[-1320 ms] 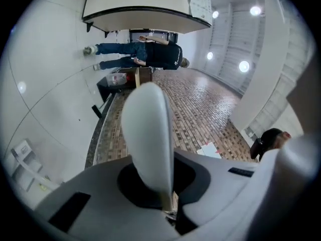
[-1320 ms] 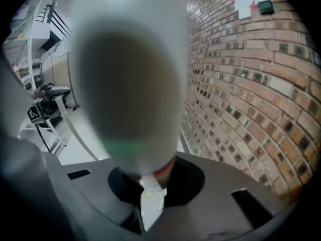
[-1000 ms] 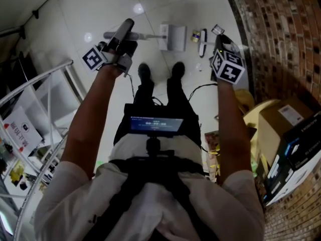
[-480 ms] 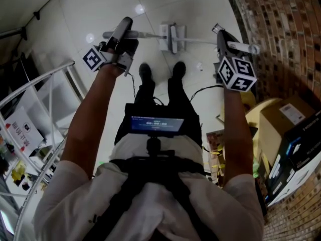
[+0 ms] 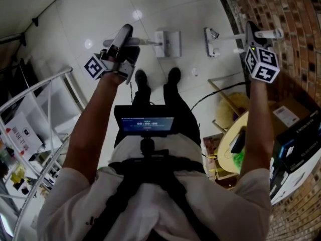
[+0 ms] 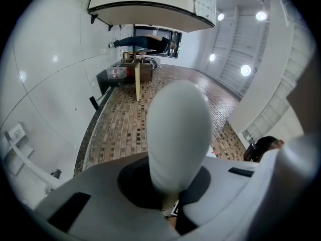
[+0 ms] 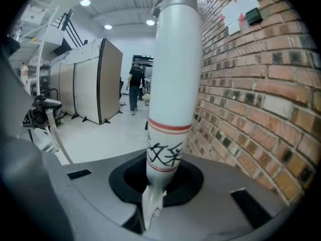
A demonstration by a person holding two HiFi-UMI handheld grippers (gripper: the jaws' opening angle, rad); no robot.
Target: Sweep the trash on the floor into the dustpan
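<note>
At left the left gripper (image 5: 122,36) clamps shut on the handle of the dustpan (image 5: 168,43), and at right the right gripper (image 5: 252,34) clamps shut on the handle of the broom (image 5: 211,41).

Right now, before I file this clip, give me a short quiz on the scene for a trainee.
1. True or false: the left tool is empty.
2. The wall beside the right tool is: A brick, B glass, C wood.
3. What does the right tool hold?
Key: 1 false, it grips the dustpan by its handle; 2 A; 3 the broom.
</note>
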